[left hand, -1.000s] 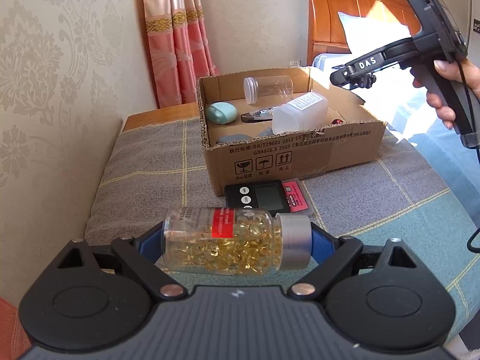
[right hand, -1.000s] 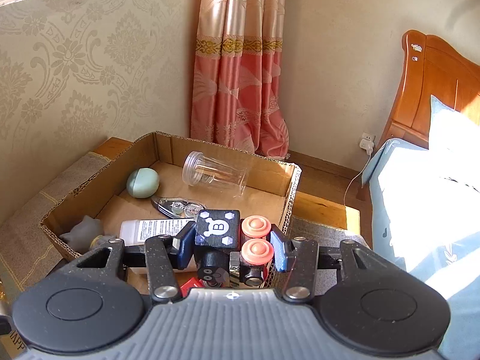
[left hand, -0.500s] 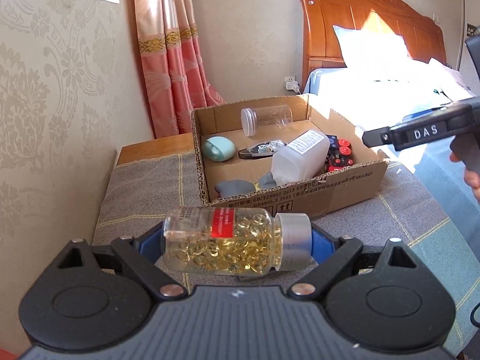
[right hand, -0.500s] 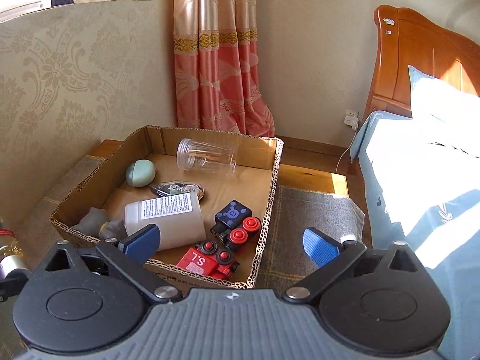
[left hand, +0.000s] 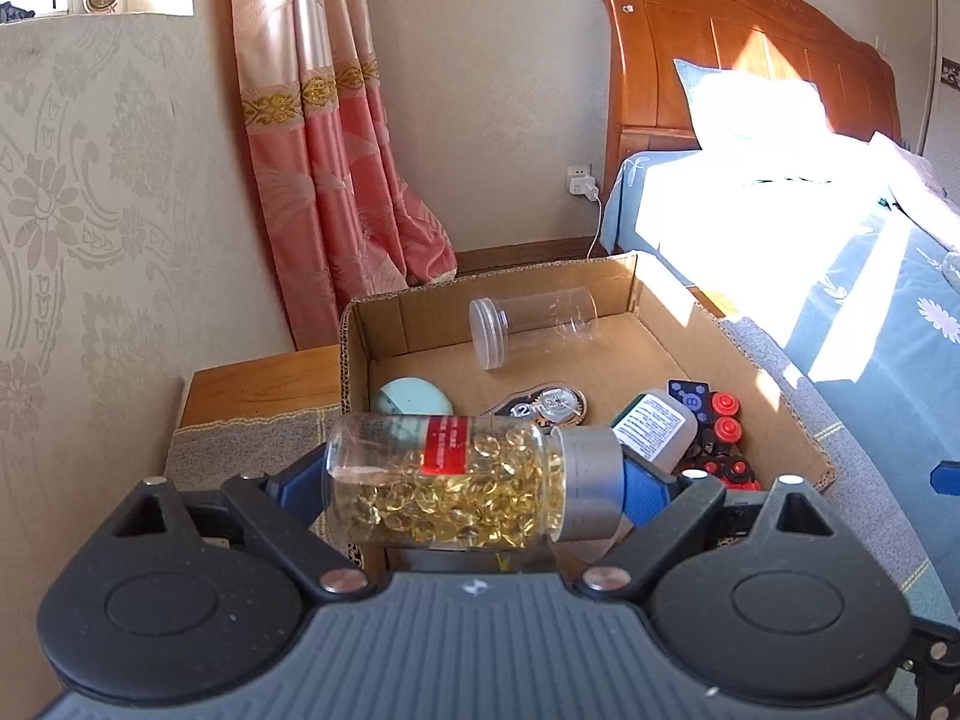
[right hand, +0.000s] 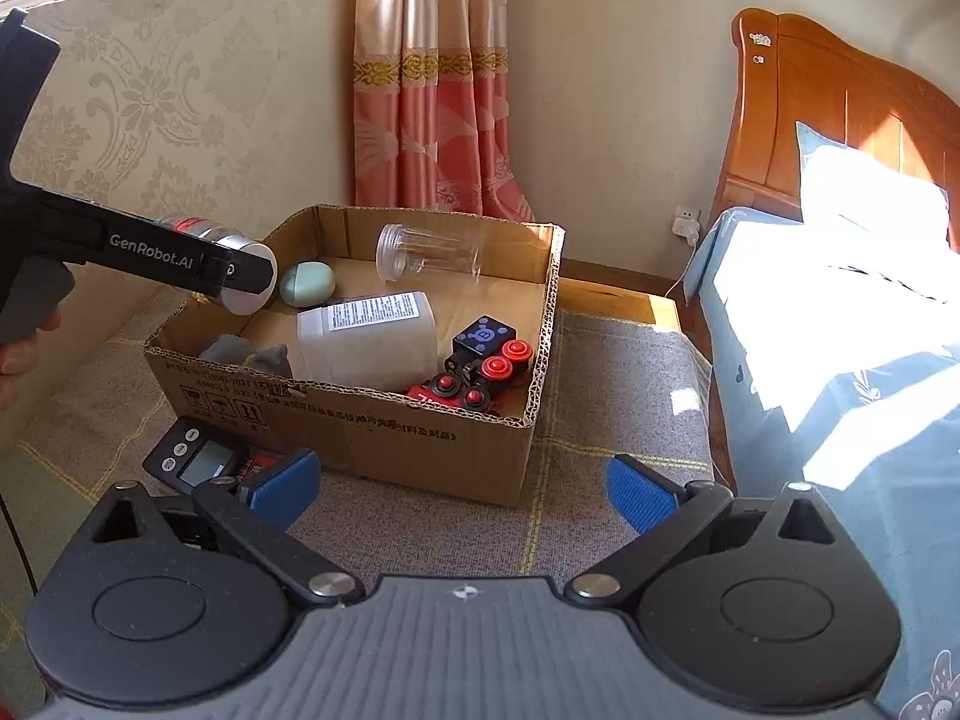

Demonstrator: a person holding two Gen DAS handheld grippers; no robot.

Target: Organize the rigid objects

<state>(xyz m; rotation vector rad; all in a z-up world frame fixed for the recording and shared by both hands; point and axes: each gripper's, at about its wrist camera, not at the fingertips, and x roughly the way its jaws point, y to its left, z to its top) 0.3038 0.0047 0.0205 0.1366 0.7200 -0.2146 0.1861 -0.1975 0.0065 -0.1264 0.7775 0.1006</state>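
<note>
The left gripper (left hand: 474, 480) holds a capsule bottle (left hand: 456, 480) by its two ends. One blue pad presses on the clear bottom and the other on the grey cap. The bottle lies on its side, so its long way runs straight across from pad to pad. It hangs just above the near left corner of the cardboard box (left hand: 774, 384). The box floor is right below and ahead of it, so I think the next move is a short way down and then letting go.

The right gripper (right hand: 462, 489) is wide open and has nothing in it. It hovers low over the blanket (right hand: 618, 360) in front of the box, so the left hand is the nearer one for this job.

The bottle is clear and hard, full of small shiny yellow balls, with a red label. The box is brown, rough card with wavy edges. Inside lie a clear empty jar (left hand: 534, 324) on its side, a smooth green oval case (left hand: 411, 399), a white plastic bottle (right hand: 366, 330) and a black toy with red knobs (right hand: 486, 360). A flat black scale (right hand: 198, 456) sits on the blanket, just outside the box.
</note>
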